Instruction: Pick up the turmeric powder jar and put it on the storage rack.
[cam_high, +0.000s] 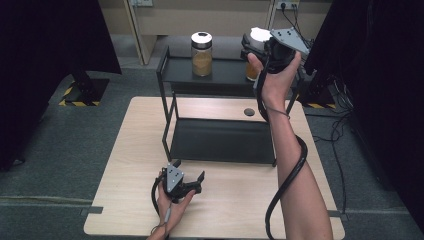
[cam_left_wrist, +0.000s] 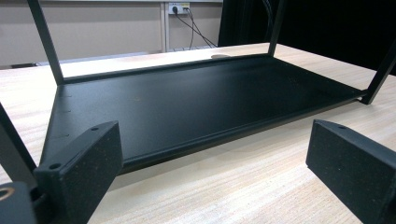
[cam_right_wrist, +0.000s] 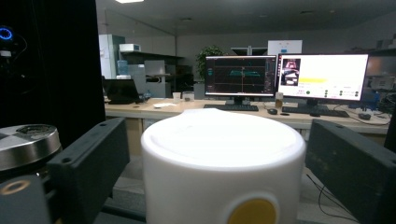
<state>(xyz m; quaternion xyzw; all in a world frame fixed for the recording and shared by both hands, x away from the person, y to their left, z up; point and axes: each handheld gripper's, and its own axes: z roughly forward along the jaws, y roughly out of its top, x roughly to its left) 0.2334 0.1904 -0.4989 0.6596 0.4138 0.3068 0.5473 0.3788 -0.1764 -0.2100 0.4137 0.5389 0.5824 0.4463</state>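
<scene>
A white-lidded jar (cam_high: 258, 34) with amber contents stands at the right end of the black rack's top shelf (cam_high: 227, 74). My right gripper (cam_high: 254, 43) is raised to it, one jaw on each side of the lid. In the right gripper view the white lid (cam_right_wrist: 223, 140) sits between the two pads (cam_right_wrist: 95, 158) with thin gaps, so the gripper (cam_right_wrist: 219, 144) is open. A second jar (cam_high: 201, 54) with a silver lid (cam_right_wrist: 27, 143) stands to its left on the same shelf. Low at the table's front, my left gripper (cam_high: 189, 170) rests open and faces the lower shelf (cam_left_wrist: 187, 102), nothing between its jaws (cam_left_wrist: 212, 149).
The rack stands at the back half of a light wooden table (cam_high: 240, 200); its thin black posts (cam_high: 166, 107) frame the lower shelf. A round cable hole (cam_high: 249, 112) lies behind it. Cables trail on the floor at right; desks with monitors (cam_right_wrist: 322, 77) are far beyond.
</scene>
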